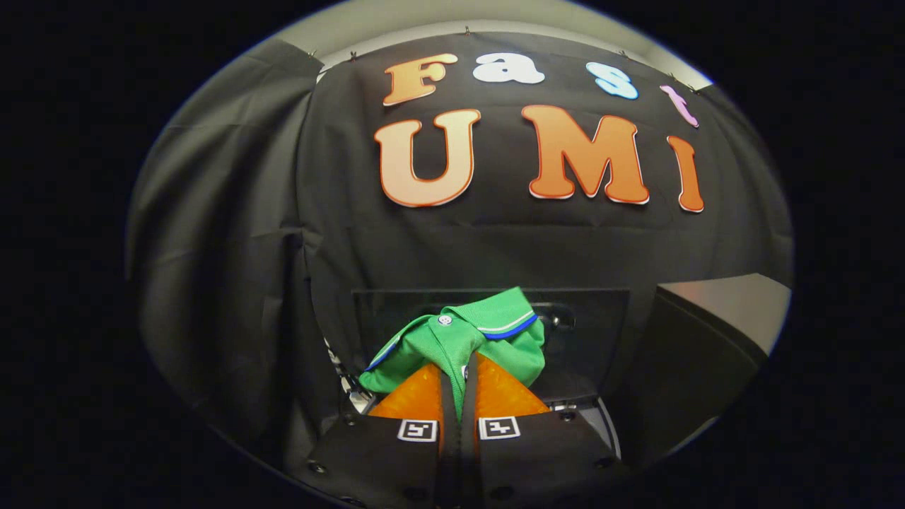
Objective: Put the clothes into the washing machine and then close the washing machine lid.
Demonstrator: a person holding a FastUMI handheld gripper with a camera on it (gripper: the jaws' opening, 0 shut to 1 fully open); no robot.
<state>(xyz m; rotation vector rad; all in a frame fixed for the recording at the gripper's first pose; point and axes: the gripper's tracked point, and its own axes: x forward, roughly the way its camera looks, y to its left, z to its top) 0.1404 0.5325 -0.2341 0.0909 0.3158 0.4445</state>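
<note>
Gripper view: I am holding the gripper (458, 367) with jaws pinching a green shirt (463, 336), which is hanging bunched before the raised dark washer lid (594, 332), beneath open wall space.

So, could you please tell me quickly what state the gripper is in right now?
Gripper: closed, both fingers pinching the green polo shirt with a white-and-blue collar trim, held up in front of the dark raised washing machine lid.
</note>
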